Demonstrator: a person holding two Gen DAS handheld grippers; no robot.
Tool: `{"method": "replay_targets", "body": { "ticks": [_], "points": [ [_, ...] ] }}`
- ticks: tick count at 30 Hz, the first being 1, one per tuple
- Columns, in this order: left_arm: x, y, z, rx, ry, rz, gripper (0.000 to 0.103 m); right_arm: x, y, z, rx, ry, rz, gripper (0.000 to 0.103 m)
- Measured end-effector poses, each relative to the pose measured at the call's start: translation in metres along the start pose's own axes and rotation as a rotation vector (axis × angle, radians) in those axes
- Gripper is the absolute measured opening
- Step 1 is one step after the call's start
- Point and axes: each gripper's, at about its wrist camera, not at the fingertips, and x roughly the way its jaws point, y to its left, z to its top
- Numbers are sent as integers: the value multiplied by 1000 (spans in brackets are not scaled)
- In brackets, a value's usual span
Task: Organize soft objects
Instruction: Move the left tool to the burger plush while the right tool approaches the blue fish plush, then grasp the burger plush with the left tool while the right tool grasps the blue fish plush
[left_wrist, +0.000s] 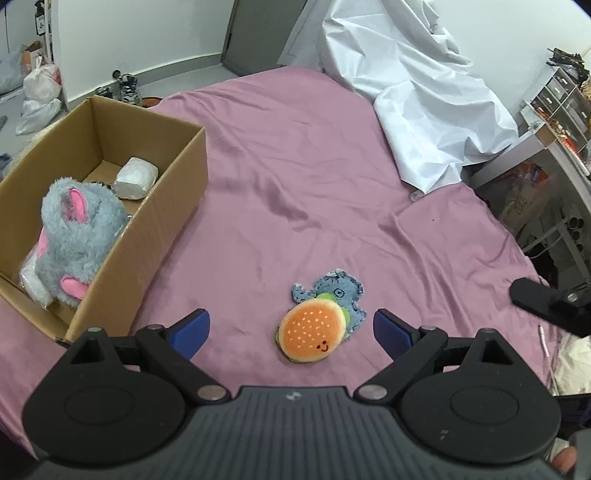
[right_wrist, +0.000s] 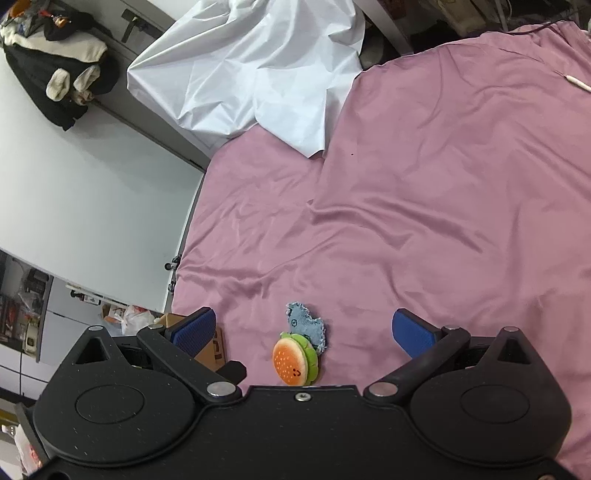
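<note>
Your left gripper (left_wrist: 291, 332) and right gripper (right_wrist: 303, 332) are hovering, jaws wide, over the burger toy (left_wrist: 312, 335) overlapping a denim patch (left_wrist: 334, 291), possibly elephant-shaped; grey plush (left_wrist: 74, 236) is sitting in the box (left_wrist: 162, 206).

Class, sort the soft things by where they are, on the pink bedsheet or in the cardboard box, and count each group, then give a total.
On the bedsheet: 2 (burger toy, denim toy)
In the cardboard box: 2 (grey plush, white bundle)
Total: 4
</note>
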Motion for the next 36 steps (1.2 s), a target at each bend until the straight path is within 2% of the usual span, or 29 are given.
{"method": "replay_targets", "body": {
  "ticks": [10, 18, 21, 23, 25, 29, 36],
  "points": [
    [34, -4, -8, -49, 56, -37, 94, 15, -6, 1, 27, 35, -12, 103],
    [62, -8, -15, -77, 89, -42, 90, 35, -19, -1, 107, 64, -36, 89],
    [70, -4, -15, -94, 97, -39, 74, 45, -21, -2, 126, 84, -33, 77],
    [75, 0, -14, -110, 116, -43, 60, 52, -20, -3, 123, 94, -32, 70],
    [77, 3, -13, -119, 119, -70, 53, 58, -18, -2, 114, 100, -34, 67],
    [77, 5, -10, -115, 127, -90, 46, 67, -14, -1, 97, 107, -30, 57],
    [75, 14, -5, -152, 141, -117, 43, 83, -5, -4, 64, 128, -26, 45]
  ]
}}
